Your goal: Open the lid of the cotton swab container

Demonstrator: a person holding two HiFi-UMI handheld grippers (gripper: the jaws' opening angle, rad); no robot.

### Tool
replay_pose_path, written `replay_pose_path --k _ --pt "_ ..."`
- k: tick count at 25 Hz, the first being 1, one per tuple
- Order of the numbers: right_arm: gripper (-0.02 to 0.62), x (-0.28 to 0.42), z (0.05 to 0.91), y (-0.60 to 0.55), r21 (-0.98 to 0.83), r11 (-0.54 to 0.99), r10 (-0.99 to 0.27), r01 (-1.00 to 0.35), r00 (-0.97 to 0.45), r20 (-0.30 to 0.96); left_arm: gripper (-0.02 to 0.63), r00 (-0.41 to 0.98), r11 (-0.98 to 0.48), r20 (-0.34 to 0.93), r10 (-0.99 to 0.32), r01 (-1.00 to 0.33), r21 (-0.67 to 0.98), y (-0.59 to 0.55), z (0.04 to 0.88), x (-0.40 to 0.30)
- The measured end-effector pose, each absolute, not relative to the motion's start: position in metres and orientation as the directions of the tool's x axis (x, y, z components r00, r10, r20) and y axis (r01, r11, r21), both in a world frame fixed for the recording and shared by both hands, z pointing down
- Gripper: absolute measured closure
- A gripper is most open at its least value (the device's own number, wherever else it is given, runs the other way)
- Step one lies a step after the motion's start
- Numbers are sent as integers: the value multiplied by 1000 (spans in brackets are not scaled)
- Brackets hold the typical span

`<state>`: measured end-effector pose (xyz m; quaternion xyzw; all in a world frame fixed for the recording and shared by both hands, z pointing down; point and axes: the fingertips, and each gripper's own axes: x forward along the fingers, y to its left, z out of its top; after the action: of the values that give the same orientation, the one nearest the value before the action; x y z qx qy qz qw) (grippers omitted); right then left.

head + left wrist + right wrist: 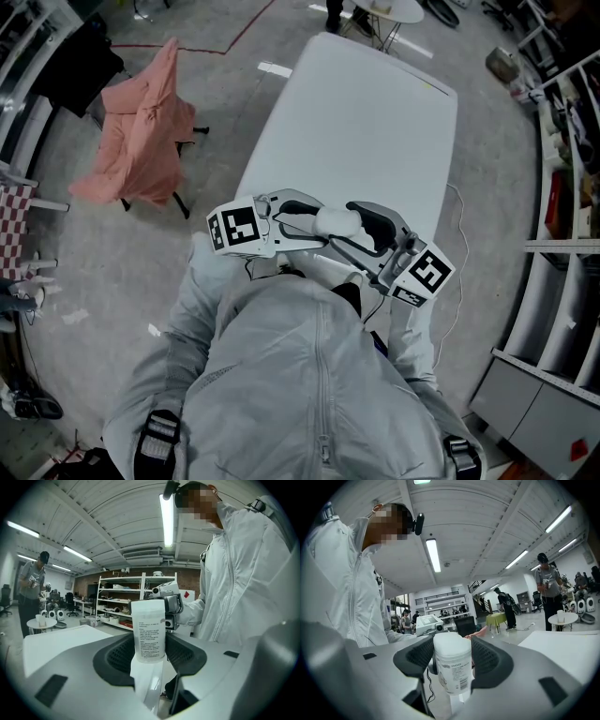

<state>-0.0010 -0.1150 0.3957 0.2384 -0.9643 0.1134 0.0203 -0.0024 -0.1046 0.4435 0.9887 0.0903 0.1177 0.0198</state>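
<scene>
We hold cotton swab container [336, 222] mid-air over near end of table [375, 122]. Left gripper [150, 654] jaws wide, clamped on labelled body. Right gripper [452, 656] clamped just below lid [451, 641]. Risk: uneven pull lets container slip and swabs spill.

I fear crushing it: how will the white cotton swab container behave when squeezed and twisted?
The white cylindrical plastic cotton swab container looks small and translucent, so probably light, thin-walled and dentable. Its smooth round side may twist or slip inside the left tool and right tool.
</scene>
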Motion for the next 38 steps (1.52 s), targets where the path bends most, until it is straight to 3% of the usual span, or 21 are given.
replay_pose_path --k 38 --pt "336 2 400 -129 -383 780 -536 -494 -844 -2 382 953 -981 233 192 180 71 -111 447 -6"
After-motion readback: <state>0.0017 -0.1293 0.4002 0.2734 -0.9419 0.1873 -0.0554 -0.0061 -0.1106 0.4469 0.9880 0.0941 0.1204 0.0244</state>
